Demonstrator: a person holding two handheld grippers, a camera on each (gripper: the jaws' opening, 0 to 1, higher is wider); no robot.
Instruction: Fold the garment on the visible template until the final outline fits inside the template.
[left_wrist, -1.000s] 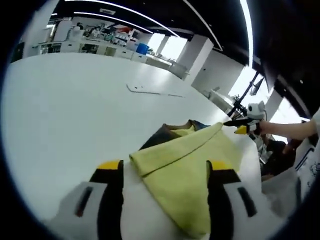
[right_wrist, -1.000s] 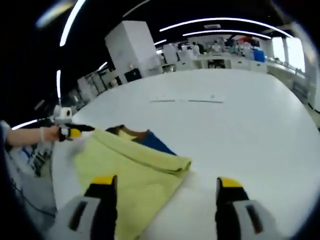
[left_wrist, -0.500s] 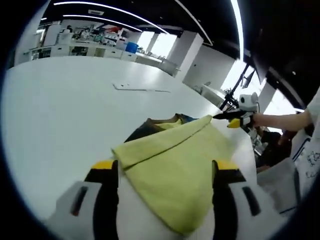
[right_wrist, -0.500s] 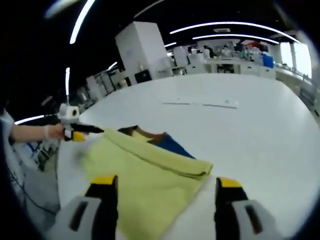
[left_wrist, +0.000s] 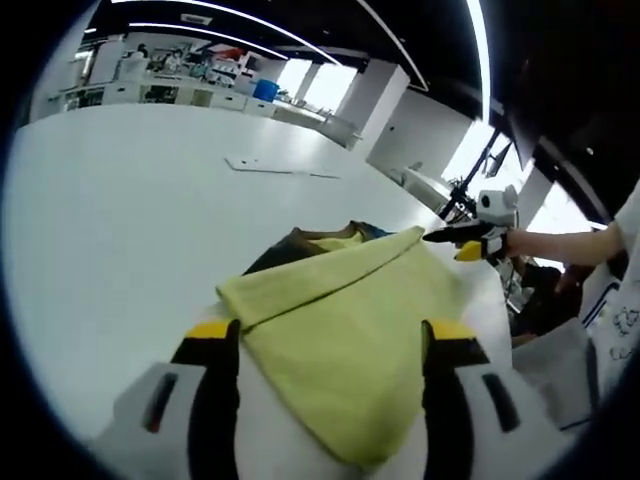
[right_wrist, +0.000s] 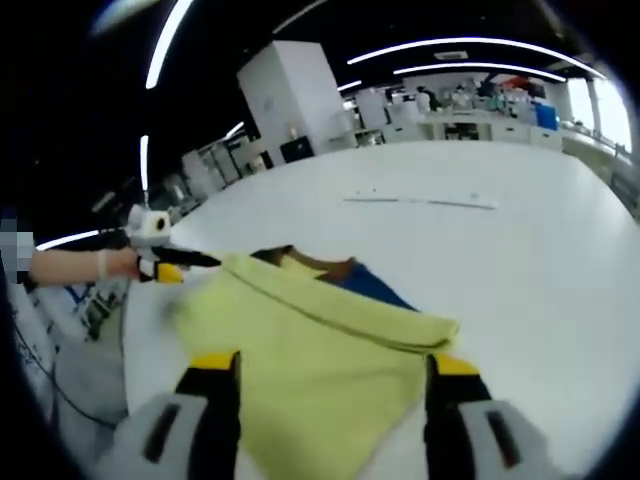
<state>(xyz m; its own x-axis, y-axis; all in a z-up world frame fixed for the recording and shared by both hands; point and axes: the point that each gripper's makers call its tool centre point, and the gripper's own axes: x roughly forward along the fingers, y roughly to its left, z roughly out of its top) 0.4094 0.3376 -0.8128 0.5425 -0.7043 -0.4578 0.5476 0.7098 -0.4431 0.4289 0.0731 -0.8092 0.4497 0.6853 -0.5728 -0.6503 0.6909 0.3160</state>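
A yellow-green garment (left_wrist: 345, 310) lies folded on the white table (left_wrist: 120, 200), with a dark blue and brown part (left_wrist: 300, 245) showing under its far edge. My left gripper (left_wrist: 332, 330) is open, and the cloth lies between its yellow-tipped jaws. In the right gripper view the same garment (right_wrist: 310, 345) runs between the spread jaws of my open right gripper (right_wrist: 327, 362). The right gripper (left_wrist: 437, 237) points at the garment's far corner; whether it touches is unclear. The left gripper (right_wrist: 198, 260) sits at the cloth's left corner. Thin line marks (left_wrist: 270, 167) lie farther out on the table.
The same line marks (right_wrist: 420, 202) cross the table beyond the garment. A person's hand (left_wrist: 560, 245) and sleeve show at the table's edge. Shelves and desks (left_wrist: 180, 75) stand far behind, and a white pillar (right_wrist: 295, 100) rises in the background.
Both cameras have shifted a little, so the garment sits larger and nearer in the right gripper view. Both grippers stay open. The cloth's fold looks the same.
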